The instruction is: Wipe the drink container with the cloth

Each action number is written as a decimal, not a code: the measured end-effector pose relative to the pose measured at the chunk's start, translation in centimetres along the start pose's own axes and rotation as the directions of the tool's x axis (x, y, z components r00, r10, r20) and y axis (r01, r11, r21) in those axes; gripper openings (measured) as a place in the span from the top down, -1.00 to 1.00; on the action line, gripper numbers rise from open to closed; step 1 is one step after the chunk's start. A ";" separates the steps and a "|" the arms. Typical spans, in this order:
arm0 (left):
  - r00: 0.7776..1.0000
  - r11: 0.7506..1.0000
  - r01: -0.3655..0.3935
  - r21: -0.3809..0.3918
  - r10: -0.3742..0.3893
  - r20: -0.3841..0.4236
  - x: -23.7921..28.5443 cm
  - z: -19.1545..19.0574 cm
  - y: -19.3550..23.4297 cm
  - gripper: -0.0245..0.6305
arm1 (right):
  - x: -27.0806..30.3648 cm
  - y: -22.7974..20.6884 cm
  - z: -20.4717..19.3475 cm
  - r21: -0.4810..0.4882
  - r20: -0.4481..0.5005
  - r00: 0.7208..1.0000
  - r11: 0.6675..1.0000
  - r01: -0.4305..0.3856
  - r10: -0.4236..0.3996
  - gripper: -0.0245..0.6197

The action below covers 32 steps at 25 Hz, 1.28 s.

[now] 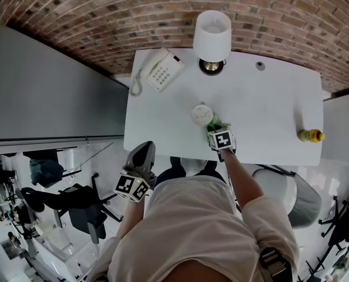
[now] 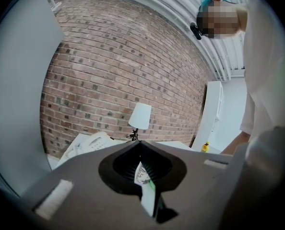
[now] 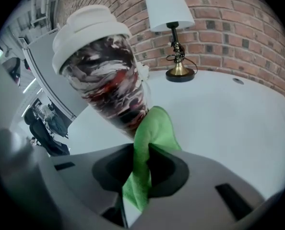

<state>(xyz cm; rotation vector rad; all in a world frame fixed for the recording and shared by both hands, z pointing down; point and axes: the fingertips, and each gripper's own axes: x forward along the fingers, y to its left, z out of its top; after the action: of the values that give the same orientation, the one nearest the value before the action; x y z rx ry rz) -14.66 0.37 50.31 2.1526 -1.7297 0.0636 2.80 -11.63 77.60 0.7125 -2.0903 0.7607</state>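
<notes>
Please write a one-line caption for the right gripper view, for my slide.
Right tongs pinch a green cloth beside a white-lidded red-and-black patterned cup.

Cloth (image 3: pixel 149 138): bright green. Drink container (image 3: pixel 109 80): red, black and white swirls; white lid. Worktop (image 1: pixel 268 104): white. Wall (image 1: pixel 104 16): red-brown brick. Lamp (image 1: pixel 211 34): white shade. Bottle (image 1: pixel 311 136): yellow.

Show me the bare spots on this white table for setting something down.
Widest free patch: between the lidded cup and the yellow bottle. Also the near-left corner, in front of the telephone. Crowded around the cup, green cloth and lamp.
</notes>
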 end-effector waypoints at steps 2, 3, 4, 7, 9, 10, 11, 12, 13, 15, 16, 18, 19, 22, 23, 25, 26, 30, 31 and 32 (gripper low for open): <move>1.000 1.000 -0.003 -0.003 0.002 -0.004 0.1 -0.1 0.0 0.91 | 0.1 0.1 0.0 0.002 -0.002 1.000 1.000 -0.006 0.006 0.71; 1.000 1.000 0.001 -0.002 -0.001 -0.004 0.2 -0.1 0.0 0.91 | 0.0 0.2 0.1 0.003 -0.001 1.000 1.000 -0.012 0.012 0.71; 1.000 1.000 0.006 -0.001 -0.006 -0.004 0.3 -0.1 0.0 0.91 | 0.0 0.3 0.1 0.001 0.000 1.000 1.000 -0.018 0.018 0.71; 1.000 1.000 0.016 0.000 -0.016 -0.001 0.5 0.1 -0.2 0.91 | -0.4 0.7 0.4 -0.011 0.009 0.999 0.999 -0.033 0.033 0.71; 1.000 1.000 0.018 0.005 -0.018 0.000 0.7 0.3 -0.3 0.91 | -0.6 0.9 0.5 -0.014 0.016 0.999 0.999 -0.041 0.041 0.71; 1.000 1.000 0.019 0.006 -0.019 0.000 0.7 0.3 -0.3 0.91 | -0.8 1.0 0.6 -0.016 0.018 0.999 0.999 -0.045 0.045 0.71; 1.000 1.000 0.020 0.006 -0.020 0.001 0.7 0.3 -0.3 0.91 | -1.0 1.1 0.7 -0.021 0.020 0.999 0.999 -0.049 0.050 0.71; 1.000 1.000 0.022 0.004 -0.022 0.002 0.8 0.3 -0.3 0.91 | -1.2 1.2 0.8 -0.027 0.023 0.998 0.998 -0.054 0.054 0.71; 1.000 1.000 0.023 0.002 -0.023 0.002 0.8 0.2 -0.3 0.91 | -1.4 1.3 0.9 -0.034 0.026 0.998 0.998 -0.058 0.059 0.70; 1.000 1.000 0.025 -0.005 -0.025 0.000 0.9 0.1 -0.5 0.91 | -1.9 1.6 1.1 -0.045 0.031 0.997 0.997 -0.067 0.069 0.71; 1.000 1.000 0.027 -0.007 -0.027 -0.001 0.9 0.1 -0.6 0.91 | -2.1 1.7 1.2 -0.050 0.035 0.997 0.996 -0.070 0.072 0.71; 1.000 1.000 0.028 -0.008 -0.028 -0.001 0.9 0.1 -0.8 0.91 | -2.6 1.9 1.4 -0.059 0.044 0.996 0.995 -0.075 0.078 0.71; 1.000 1.000 0.029 -0.008 -0.029 -0.001 1.0 0.1 -0.9 0.91 | -2.8 2.1 1.6 -0.061 0.050 0.995 0.995 -0.079 0.082 0.71; 0.999 0.999 0.043 0.001 -0.043 0.001 1.1 0.1 -1.2 0.91 | -3.8 2.5 2.2 -0.049 0.068 0.993 0.994 -0.096 0.100 0.70; 0.999 0.999 0.047 0.004 -0.047 -0.001 1.1 0.1 -1.3 0.91 | -4.1 2.6 2.4 -0.045 0.073 0.992 0.994 -0.102 0.105 0.71; 0.999 0.999 0.054 0.008 -0.054 -0.005 1.2 0.1 -1.5 0.91 | -4.8 2.8 2.8 -0.044 0.080 0.991 0.993 -0.108 0.112 0.71; 0.998 0.998 0.055 0.009 -0.055 -0.005 1.2 0.1 -1.6 0.91 | -5.0 2.9 2.9 -0.049 0.083 0.990 0.993 -0.110 0.113 0.71; 0.998 0.998 0.066 0.006 -0.066 -0.002 1.3 0.0 -1.9 0.91 | -6.3 3.2 3.5 -0.067 0.098 0.988 0.991 -0.112 0.119 0.71; 0.998 0.998 0.069 0.006 -0.069 -0.003 1.3 0.0 -2.0 0.91 | -6.6 3.3 3.7 -0.068 0.103 0.987 0.991 -0.116 0.122 0.71; 0.997 0.997 0.072 0.006 -0.071 -0.005 1.3 0.0 -2.1 0.91 | -6.8 3.4 3.8 -0.067 0.107 0.986 0.991 -0.119 0.126 0.71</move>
<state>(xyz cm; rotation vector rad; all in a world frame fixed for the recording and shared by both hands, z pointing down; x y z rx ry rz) -12.37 -0.45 50.13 2.2151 -1.6506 0.0548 2.26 -10.59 69.15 0.6098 -2.2652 0.7365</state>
